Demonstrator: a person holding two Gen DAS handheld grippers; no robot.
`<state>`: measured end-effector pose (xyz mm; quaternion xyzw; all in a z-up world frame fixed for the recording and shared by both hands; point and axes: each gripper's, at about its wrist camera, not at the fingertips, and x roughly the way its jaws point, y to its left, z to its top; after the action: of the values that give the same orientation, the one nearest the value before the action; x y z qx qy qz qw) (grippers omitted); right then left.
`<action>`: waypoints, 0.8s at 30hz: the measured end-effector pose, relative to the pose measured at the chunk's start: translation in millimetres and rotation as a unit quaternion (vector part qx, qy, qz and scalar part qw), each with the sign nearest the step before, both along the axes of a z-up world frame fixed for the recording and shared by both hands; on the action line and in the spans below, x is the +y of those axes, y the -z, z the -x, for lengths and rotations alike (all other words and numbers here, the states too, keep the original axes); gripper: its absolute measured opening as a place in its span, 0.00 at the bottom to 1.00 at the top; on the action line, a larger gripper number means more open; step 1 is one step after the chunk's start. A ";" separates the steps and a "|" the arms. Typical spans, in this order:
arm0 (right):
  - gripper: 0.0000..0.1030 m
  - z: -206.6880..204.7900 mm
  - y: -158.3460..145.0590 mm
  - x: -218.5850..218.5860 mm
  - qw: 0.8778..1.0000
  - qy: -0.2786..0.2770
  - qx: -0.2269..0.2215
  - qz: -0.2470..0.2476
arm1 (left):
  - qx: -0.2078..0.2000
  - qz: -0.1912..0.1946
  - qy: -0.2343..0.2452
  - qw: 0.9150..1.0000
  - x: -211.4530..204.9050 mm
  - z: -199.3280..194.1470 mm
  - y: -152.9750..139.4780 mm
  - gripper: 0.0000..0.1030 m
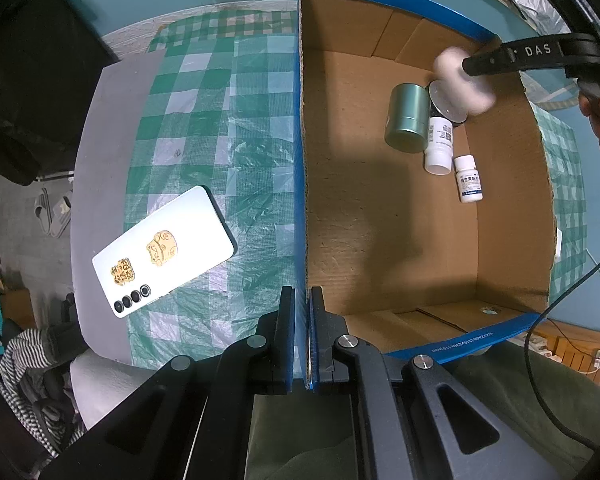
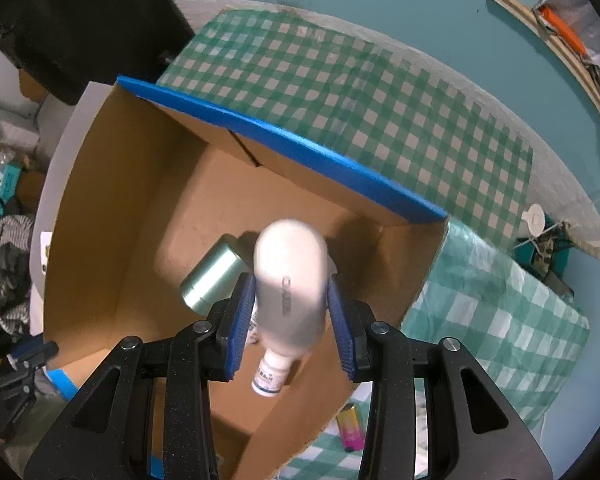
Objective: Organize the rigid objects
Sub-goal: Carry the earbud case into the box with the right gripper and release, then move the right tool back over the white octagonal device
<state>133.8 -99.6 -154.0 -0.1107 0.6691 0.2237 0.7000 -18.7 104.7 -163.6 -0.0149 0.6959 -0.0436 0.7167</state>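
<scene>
- Cardboard box point(image 1: 380, 208) with blue rim sits on the checked cloth point(image 1: 220, 128); it already holds a green tin point(image 1: 406, 118), a round lid point(image 1: 446, 102) and two white bottles point(image 1: 440, 144), point(image 1: 469, 179), all grouped near one corner.
- Your left gripper point(image 1: 301, 336) is pinched tight on the box's near wall, steadying it; nothing else is in it.
- Your right gripper point(image 2: 290, 304) has its pads set about a pale rounded bottle point(image 2: 290, 280), inside the box and above the stored items. The bottle is blurred, and a sliver of gap shows at each pad, so you cannot tell from these views whether it is gripped or just let go.
- Done, by my judgement: four items boxed, a fifth at the point of delivery.
- Outstanding: the white phone point(image 1: 164, 252) lies on the cloth left of the box, well apart from it; a coloured lighter point(image 2: 350, 428) lies just outside the box's right wall. A small white cap point(image 2: 536, 219) rests farther off on the table edge.
</scene>
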 end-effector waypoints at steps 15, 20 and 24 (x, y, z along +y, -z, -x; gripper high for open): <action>0.43 2.4 -27.7 -13.4 0.999 0.022 -0.023 -0.019 | 0.001 -0.002 0.004 1.000 0.1 1.2 1.4 0.06; 0.47 9.1 -40.6 -19.6 0.999 0.025 -0.036 -0.020 | 0.001 -0.003 0.006 1.000 -2.0 1.3 2.1 0.06; 0.47 14.2 -48.8 -27.8 0.998 0.029 -0.042 -0.020 | 0.001 -0.004 0.008 1.000 -3.1 1.4 2.2 0.06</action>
<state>119.6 -127.4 -105.2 -0.0864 0.6372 0.2122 0.7358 -20.2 101.6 -165.8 -0.0063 0.6972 -0.0467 0.7153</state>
